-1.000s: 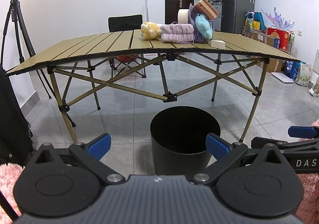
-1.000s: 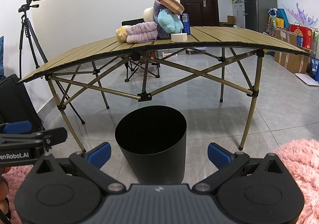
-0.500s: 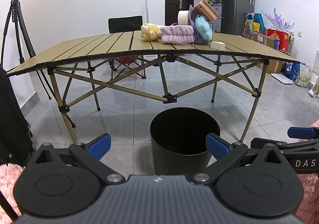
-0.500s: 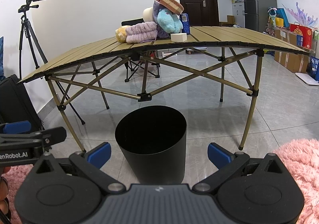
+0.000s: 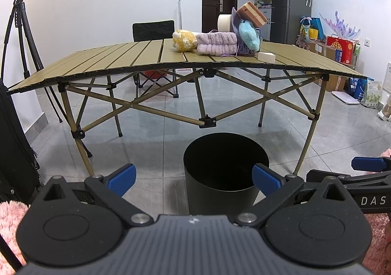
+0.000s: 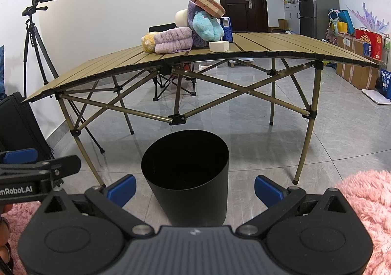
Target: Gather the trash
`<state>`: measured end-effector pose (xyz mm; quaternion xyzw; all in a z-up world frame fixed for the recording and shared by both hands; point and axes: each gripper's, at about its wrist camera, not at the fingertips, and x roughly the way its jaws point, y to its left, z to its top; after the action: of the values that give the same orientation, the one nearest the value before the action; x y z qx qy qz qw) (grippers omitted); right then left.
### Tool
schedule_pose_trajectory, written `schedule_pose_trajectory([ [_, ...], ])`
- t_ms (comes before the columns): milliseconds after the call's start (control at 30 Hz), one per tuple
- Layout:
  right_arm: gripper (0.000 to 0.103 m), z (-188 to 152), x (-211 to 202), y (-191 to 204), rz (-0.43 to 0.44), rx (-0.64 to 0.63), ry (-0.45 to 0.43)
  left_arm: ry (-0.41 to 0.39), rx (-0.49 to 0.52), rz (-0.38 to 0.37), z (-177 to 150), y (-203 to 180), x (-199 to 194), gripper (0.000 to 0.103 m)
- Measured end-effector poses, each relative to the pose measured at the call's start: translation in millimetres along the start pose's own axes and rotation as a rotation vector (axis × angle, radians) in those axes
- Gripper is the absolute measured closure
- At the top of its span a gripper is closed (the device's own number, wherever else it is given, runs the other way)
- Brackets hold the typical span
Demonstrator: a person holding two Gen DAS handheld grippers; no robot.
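Black and open-topped, the trash bin [image 5: 226, 172] stands on the grey tiled floor [image 5: 151, 128] just in front of the folding slatted table [image 5: 122, 62], close below both cameras, and nothing can be made out inside it. Both jaws are spread wide and hold nothing: the left gripper [image 5: 194, 178] and the right gripper [image 6: 194, 187] are each held low and level, side by side, with the bin framed between their blue pads. The things to be collected are heaped together near the far middle of the table: a yellow plush toy [image 5: 183, 40], a folded lilac fleece cloth [image 5: 217, 43], a turquoise plush [image 5: 248, 34] leaning on a purple knitted piece, a striped sponge [image 5: 251, 13] perched on top, a roll of tape [image 5: 224, 22] behind, and a small white block [image 6: 219, 45] lying apart, nearest the front edge. The step in hand is judged to be the first reach from the bin up to the table. It is best begun with the white block or the cloth, which lie low and free; the sponge is balanced and could be toppled if the heap is nudged. Soft items should be pinched deep in the jaws, lifted clear of the table edge, and released only once centred over the bin.
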<state>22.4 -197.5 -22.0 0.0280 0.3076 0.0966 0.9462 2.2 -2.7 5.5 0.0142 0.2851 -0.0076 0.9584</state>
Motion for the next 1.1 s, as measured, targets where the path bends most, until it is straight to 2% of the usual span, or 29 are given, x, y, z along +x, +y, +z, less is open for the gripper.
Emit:
schedule_pose_trajectory([
  [767,0.0,-0.7,3.9,0.8,0.001,0.0,-0.003,-0.015,-0.007,-0.002,6.3,0.6,-1.5,0.0],
  [1100,0.0,10.4,4.3,-1.8,0.002,-0.008,-0.018,-0.019,-0.038,-0.009,18.1,7.1,7.2,0.0],
])
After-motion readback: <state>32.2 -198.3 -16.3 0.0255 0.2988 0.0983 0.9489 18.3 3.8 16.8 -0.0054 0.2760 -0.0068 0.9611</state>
